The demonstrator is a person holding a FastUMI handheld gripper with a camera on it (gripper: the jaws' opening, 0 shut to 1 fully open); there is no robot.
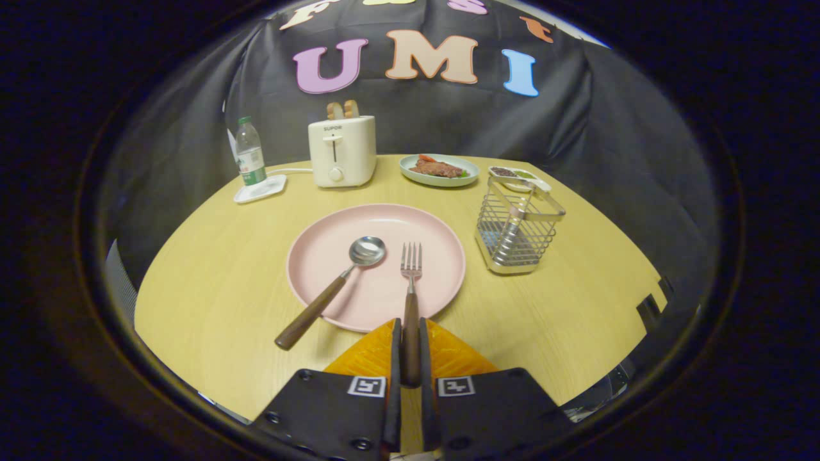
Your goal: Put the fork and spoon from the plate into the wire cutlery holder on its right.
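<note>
A pink plate point(333, 246) sits in the middle of the round wooden table. On it lies a fork point(410, 269) with metal tines and a brown wooden handle that runs back over the plate's near rim. My gripper point(410, 333) is shut on the fork's handle, one finger pressed on each side. Left of the fork, a spoon point(333, 288) lies slantwise, its bowl on the plate and its wooden handle reaching past the rim onto the table. The wire cutlery holder point(517, 227) stands upright to the right of the plate, beyond my fingers.
At the back stand a white toaster point(341, 150) with bread in it, a water bottle point(249, 153) on a small white tray, a plate of food point(439, 170) and a small dish point(517, 176) just behind the holder. The table's edge curves close on both sides.
</note>
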